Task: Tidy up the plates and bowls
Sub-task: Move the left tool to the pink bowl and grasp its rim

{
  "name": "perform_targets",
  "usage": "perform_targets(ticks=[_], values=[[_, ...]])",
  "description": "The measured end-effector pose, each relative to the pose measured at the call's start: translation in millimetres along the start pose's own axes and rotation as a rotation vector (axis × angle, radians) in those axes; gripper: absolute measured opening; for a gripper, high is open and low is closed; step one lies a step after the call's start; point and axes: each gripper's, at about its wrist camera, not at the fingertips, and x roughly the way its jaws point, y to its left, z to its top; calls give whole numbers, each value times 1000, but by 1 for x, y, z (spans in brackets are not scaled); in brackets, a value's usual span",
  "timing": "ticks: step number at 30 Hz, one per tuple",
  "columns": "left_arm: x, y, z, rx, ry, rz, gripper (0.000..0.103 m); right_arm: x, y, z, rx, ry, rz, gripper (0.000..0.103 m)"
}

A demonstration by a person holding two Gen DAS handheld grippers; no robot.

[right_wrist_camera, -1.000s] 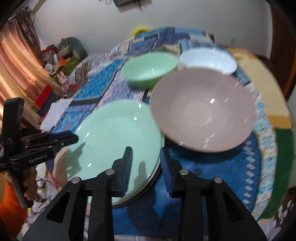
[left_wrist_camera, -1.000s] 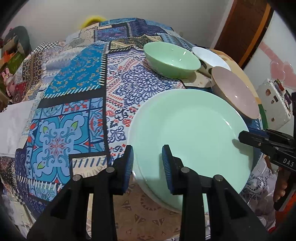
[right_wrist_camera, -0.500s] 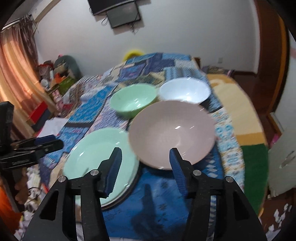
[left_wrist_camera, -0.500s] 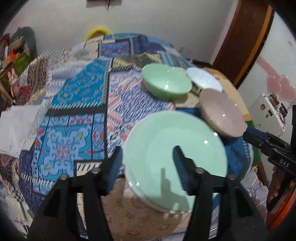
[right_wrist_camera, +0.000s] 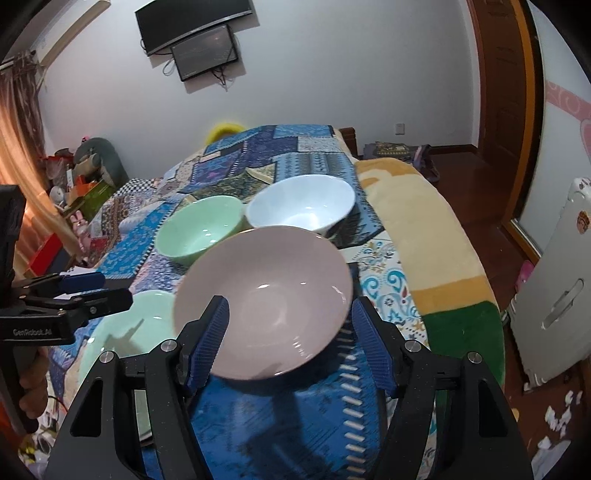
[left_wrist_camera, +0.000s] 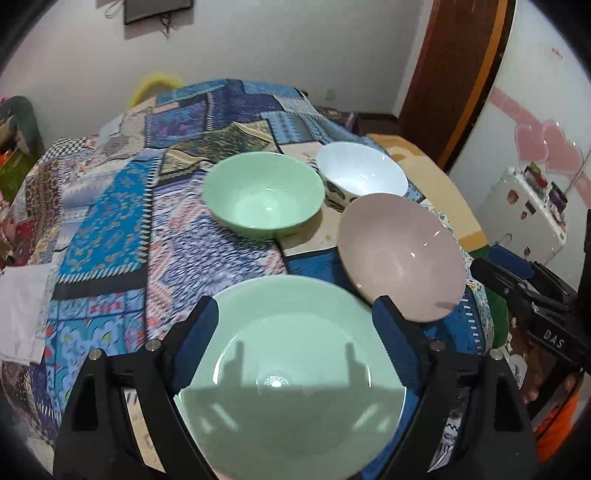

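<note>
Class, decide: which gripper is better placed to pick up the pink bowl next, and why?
Right. The right gripper is open with the pink bowl directly between its fingers, while the left gripper is open over the mint-green plate, with the bowl off to its side.

Bed cover: a patchwork cloth [right_wrist_camera: 280, 155] in blue patterns, spread over the whole left and middle of the bed.
Blanket: a yellow and green plush one [right_wrist_camera: 424, 236] lies along the right side of the cloth.
Wall, far: a dark screen [right_wrist_camera: 192, 35] hangs high on the white wall.
Door: brown wood [left_wrist_camera: 454, 74], far right.
Left side: a white paper [left_wrist_camera: 20, 310] on the cloth edge.
Right side: a white box [left_wrist_camera: 521, 218] with stickers.
</note>
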Motion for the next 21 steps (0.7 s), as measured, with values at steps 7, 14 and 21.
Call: perform_targets(ticks=[7,14,21], values=[[43,-24,22,43,32,-3,86,20,-22,-4,83,31,21,66],[82,-33,28,65,95,-9,65,31,-31,-14,118,44,20,66],[106,-36,26,71,149,-31,50,36,-34,-19,121,55,38,55]])
